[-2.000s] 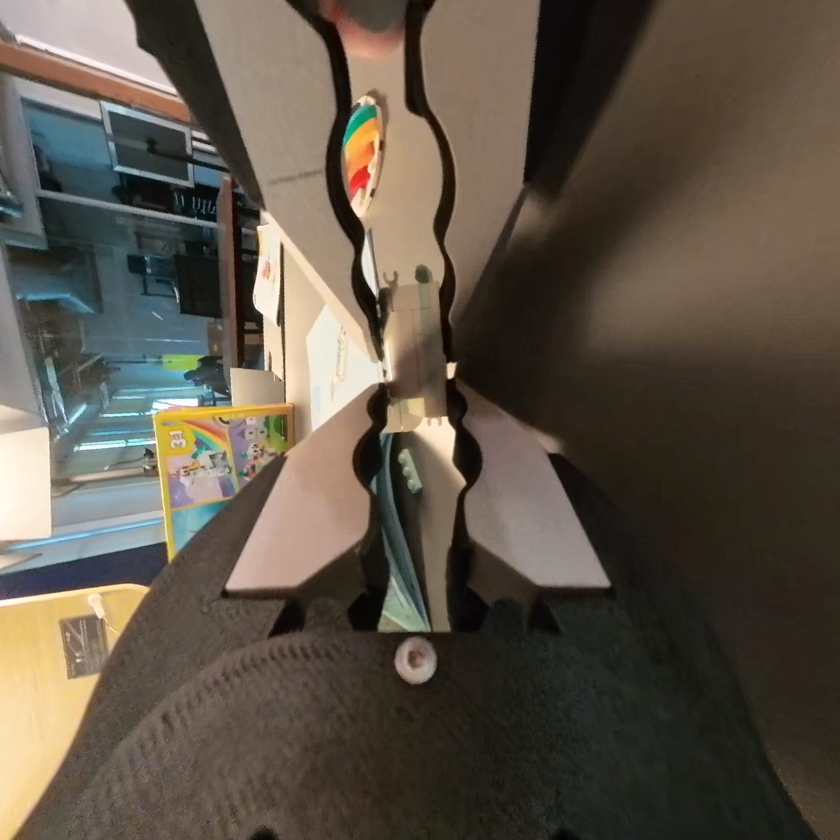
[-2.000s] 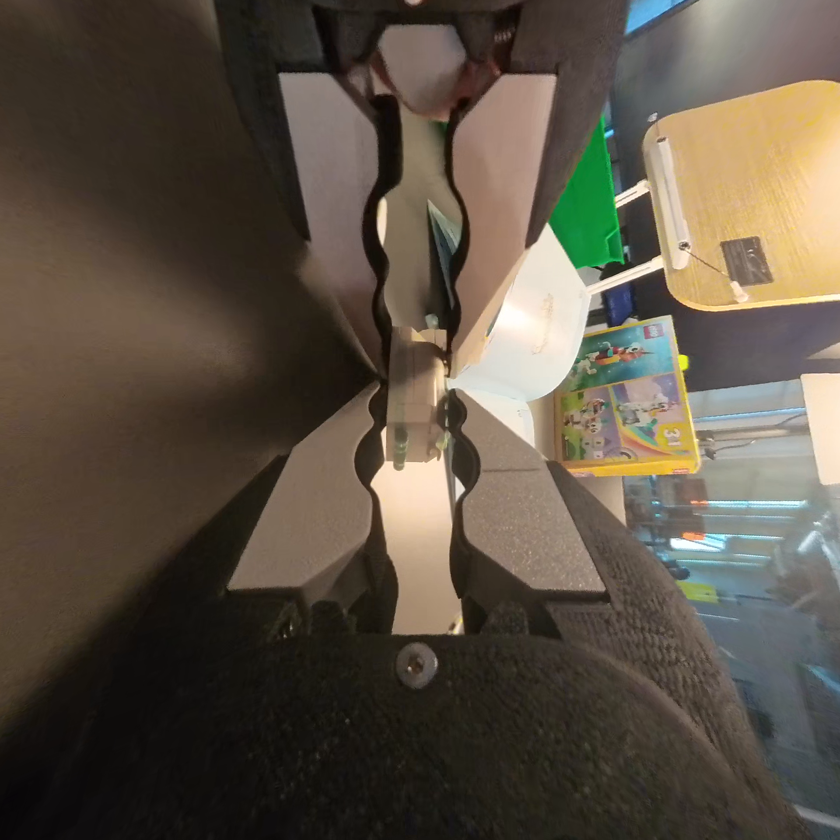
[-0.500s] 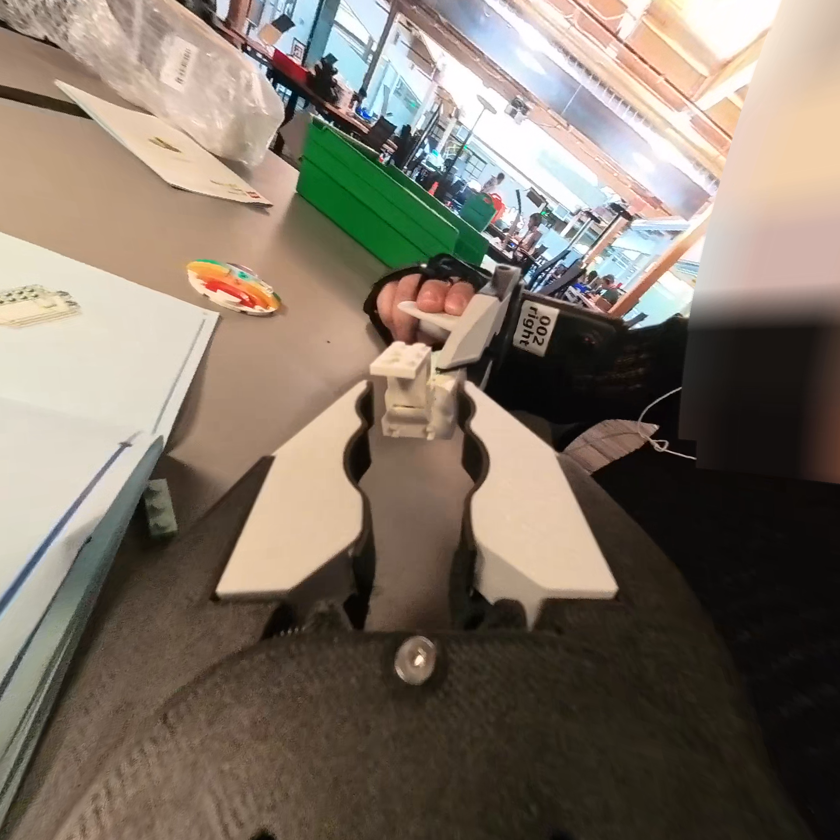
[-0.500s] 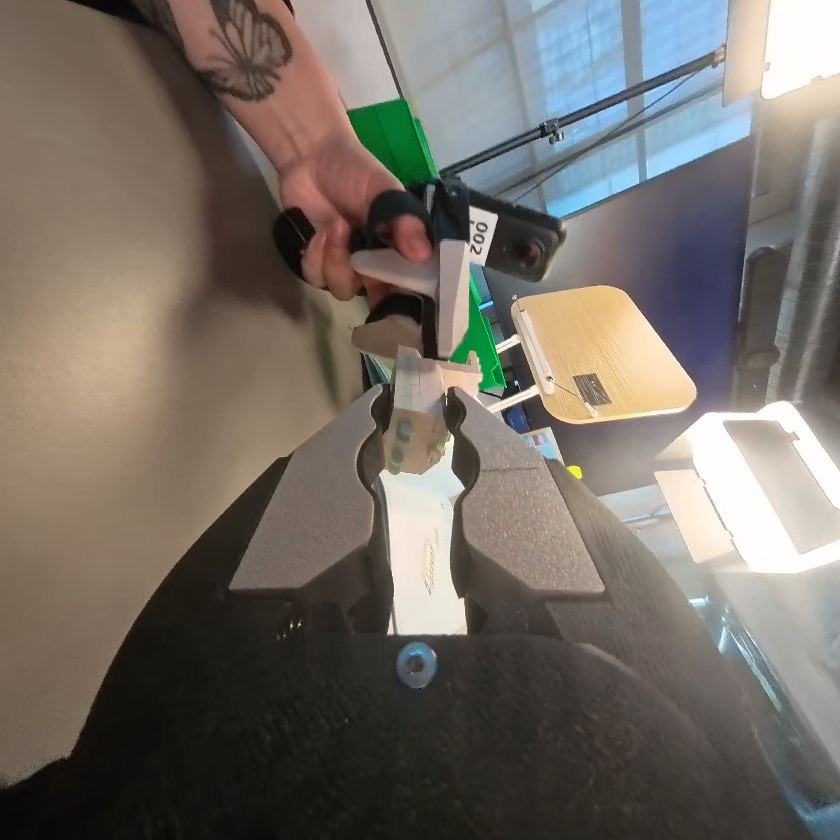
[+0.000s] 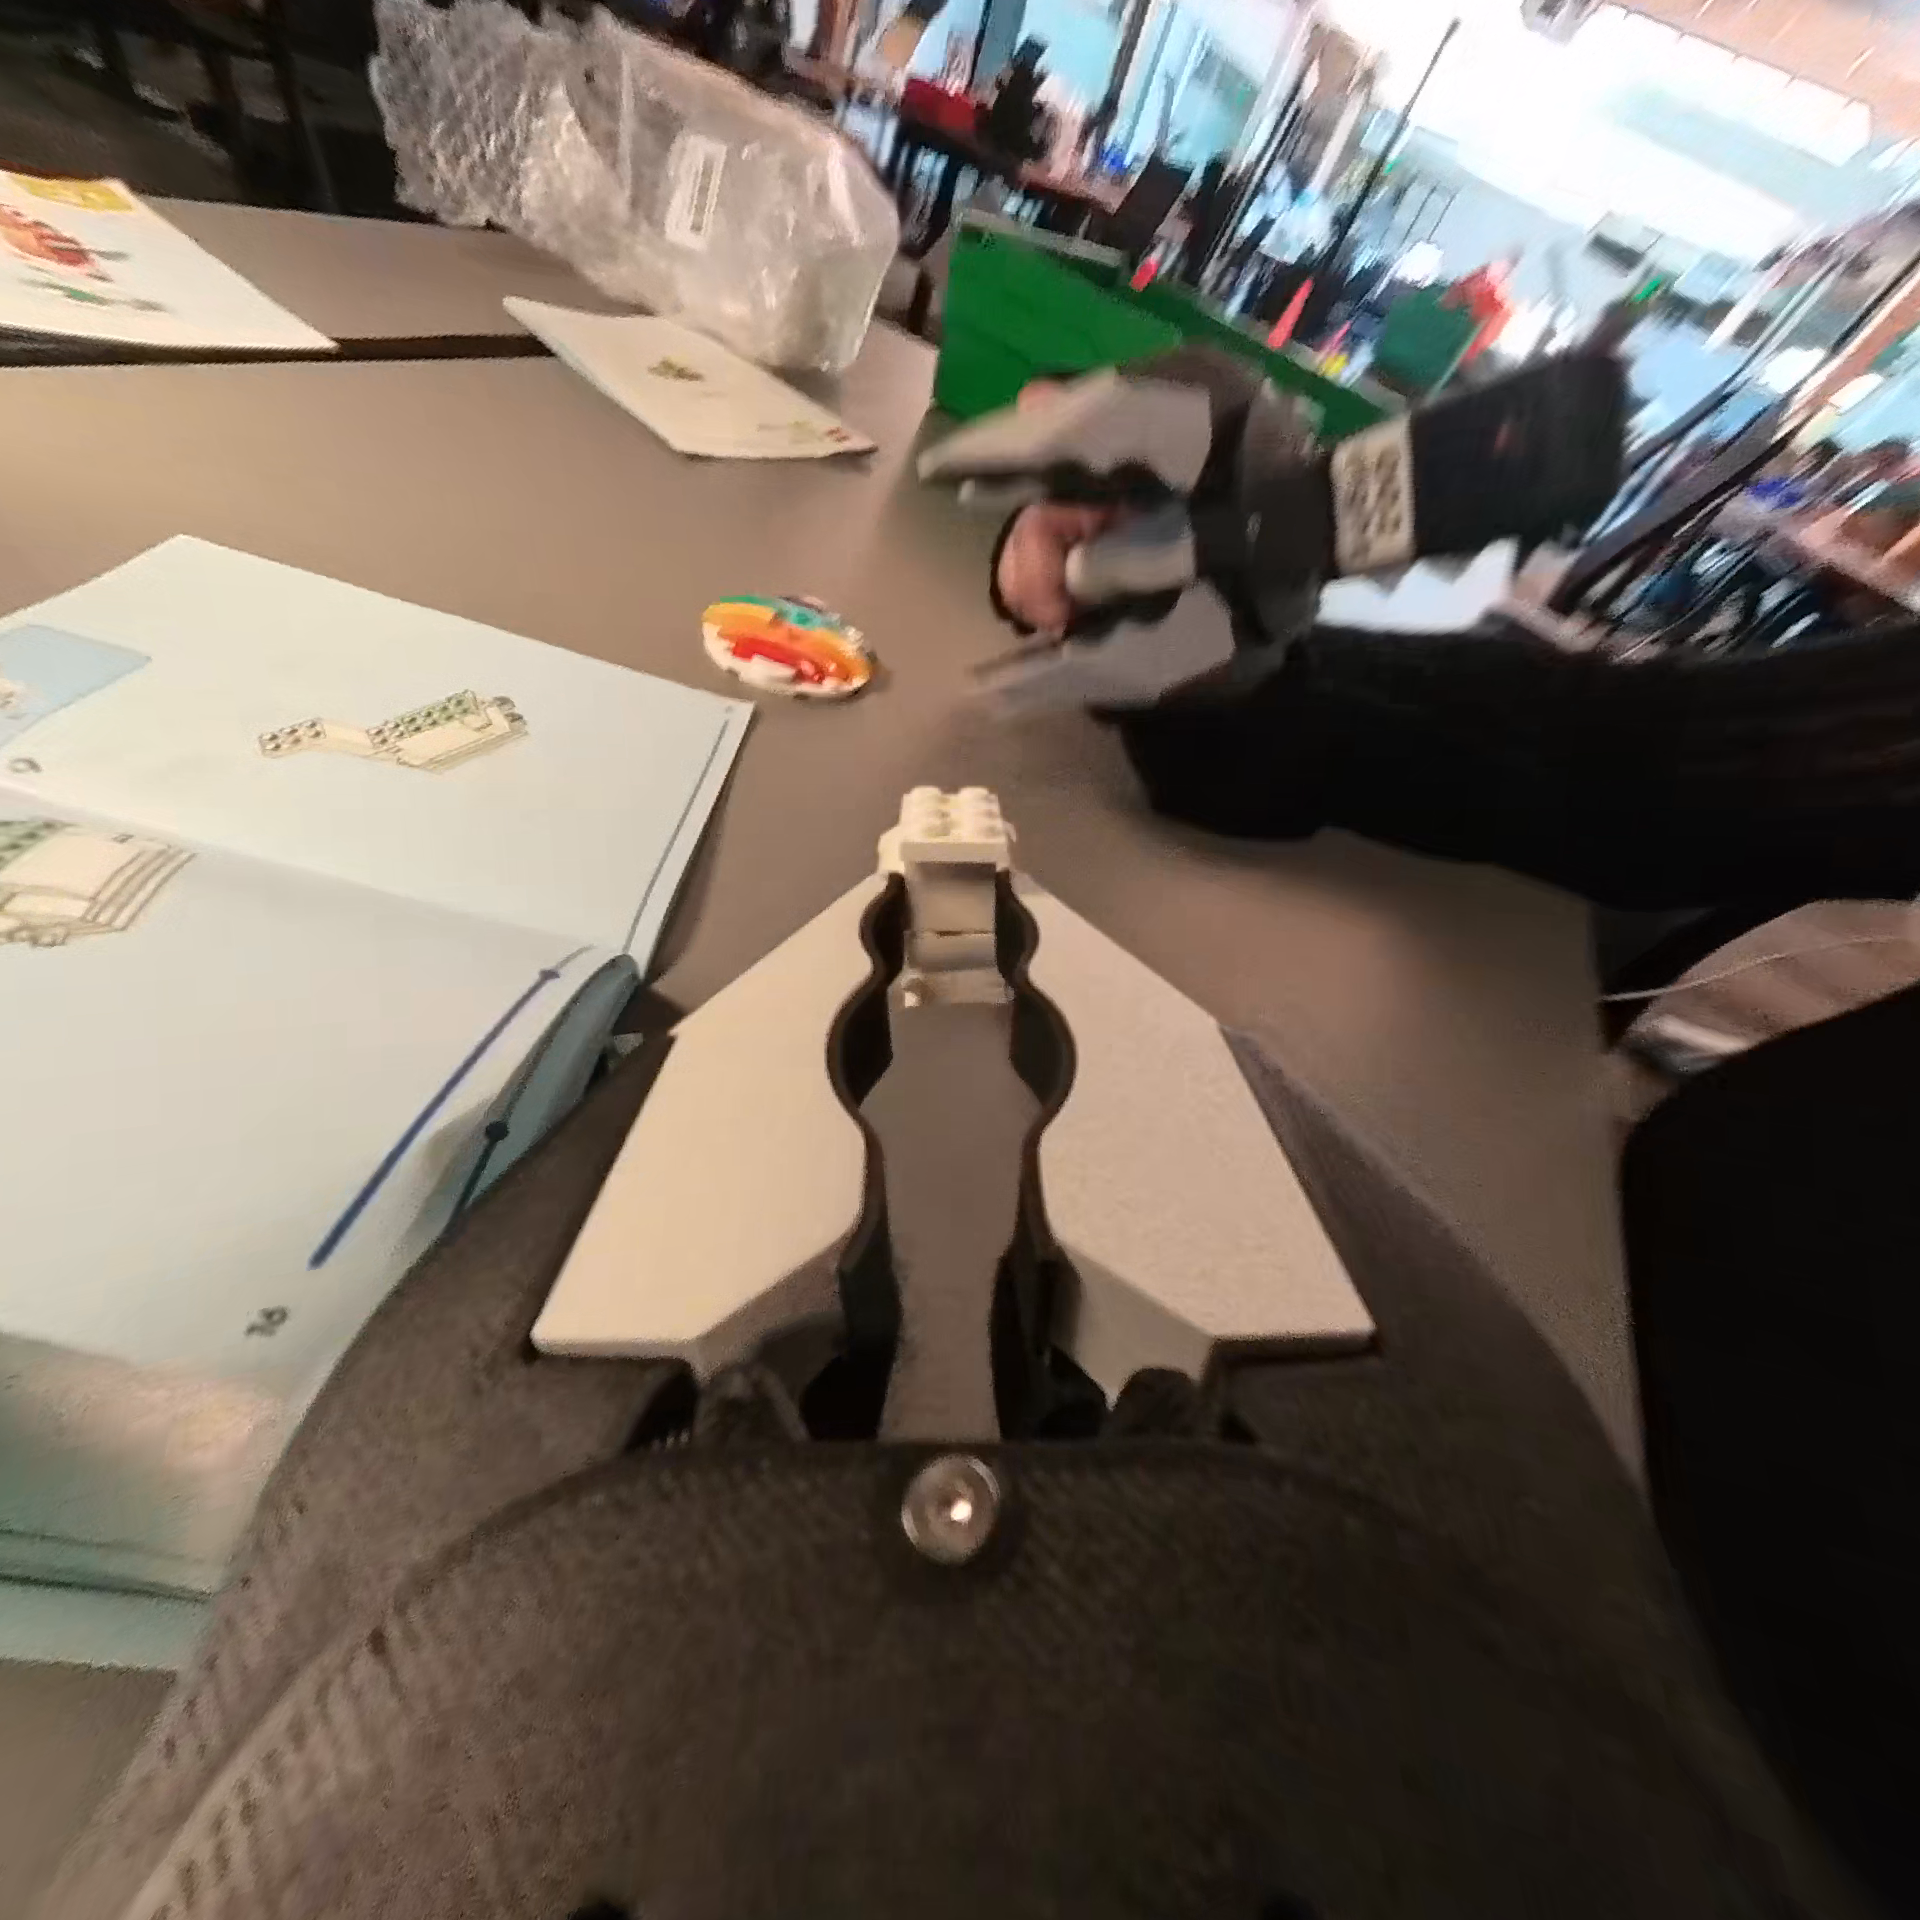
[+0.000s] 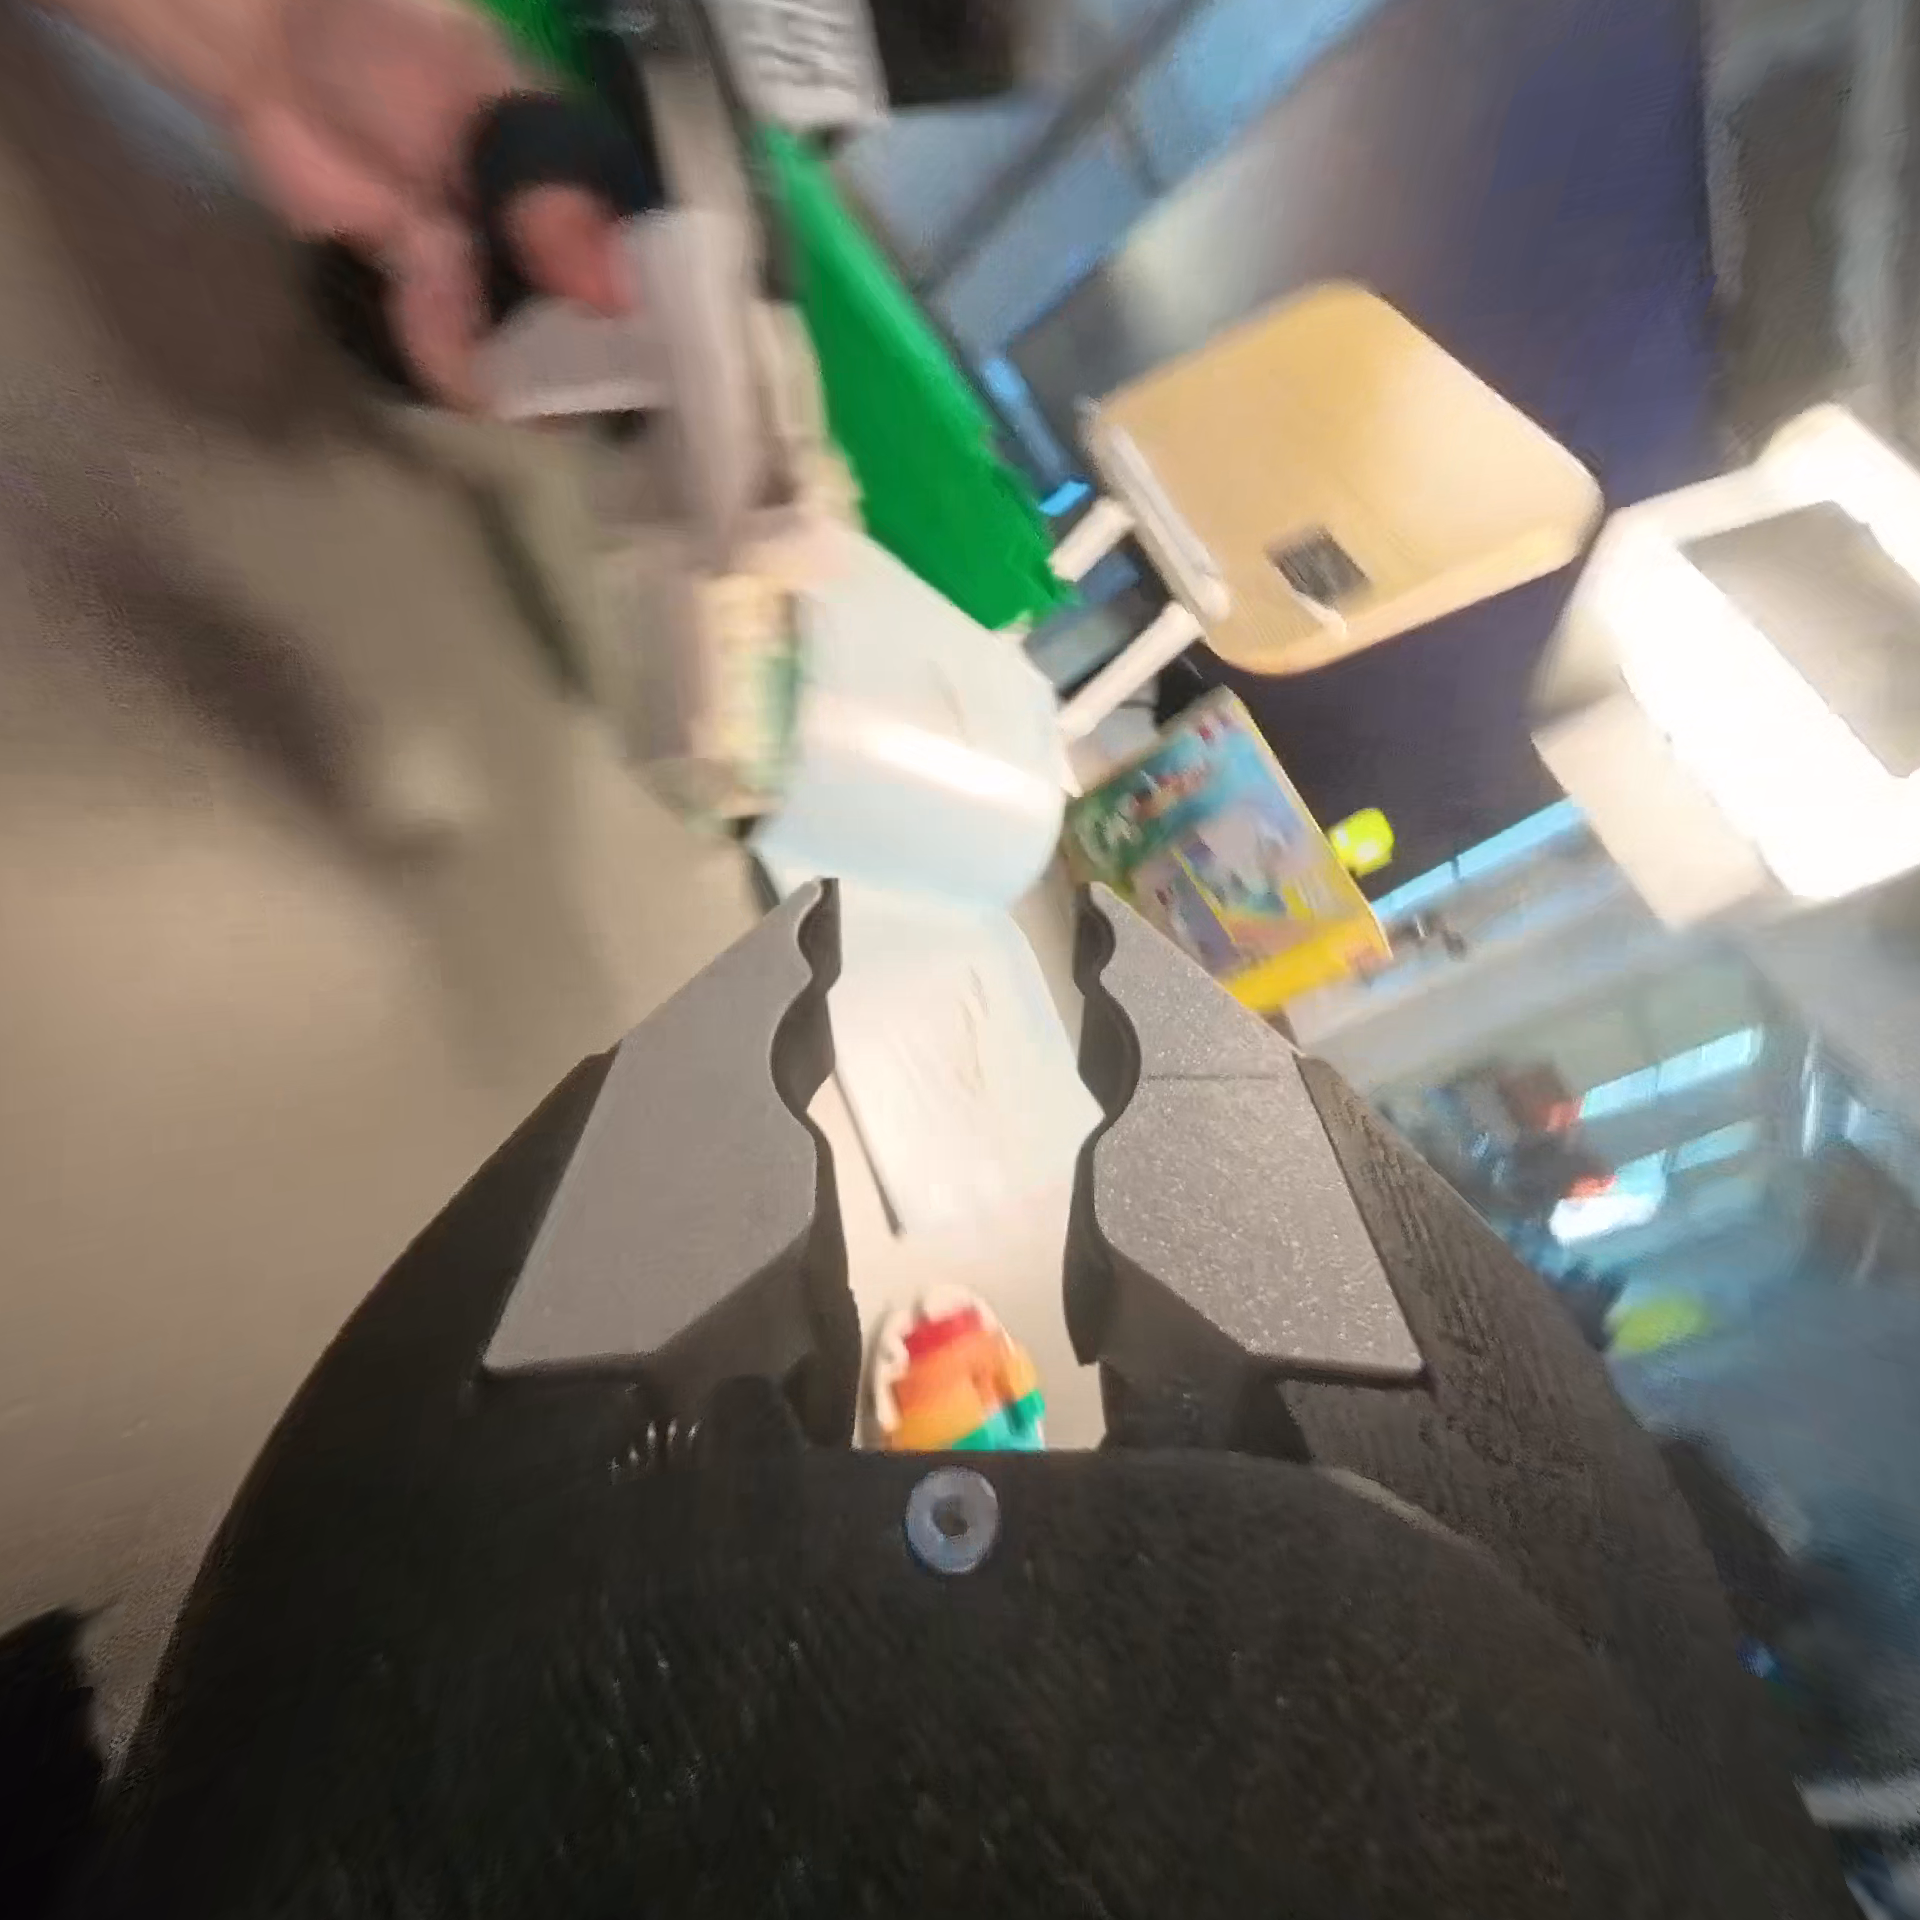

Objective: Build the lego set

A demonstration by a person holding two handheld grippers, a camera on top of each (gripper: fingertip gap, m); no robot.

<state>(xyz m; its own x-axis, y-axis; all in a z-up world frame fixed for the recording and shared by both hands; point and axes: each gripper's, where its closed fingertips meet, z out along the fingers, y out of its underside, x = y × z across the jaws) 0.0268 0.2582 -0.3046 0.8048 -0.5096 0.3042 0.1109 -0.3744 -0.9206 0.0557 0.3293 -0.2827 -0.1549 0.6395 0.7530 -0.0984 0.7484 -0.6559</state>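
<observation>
Instruction booklet [image 5: 312,831]: laid open on the grey desk [image 5: 416,488] at the left; its near edge is cut off.
Plastic bag [image 5: 644,177]: crumpled at the back of the desk; contents cannot be made out.
Rainbow disc [image 5: 788,657]: seen flat on the desk beside the booklet.
Left gripper [image 5: 951,914]: jaws are closed narrowly on the white lego assembly [image 5: 951,883], held upright above the desk, studs on top.
Green bin [image 5: 1060,312]: contents hidden.
Right gripper [image 6: 951,914]: jaws are spread wide, nothing held; much is blurred.
</observation>
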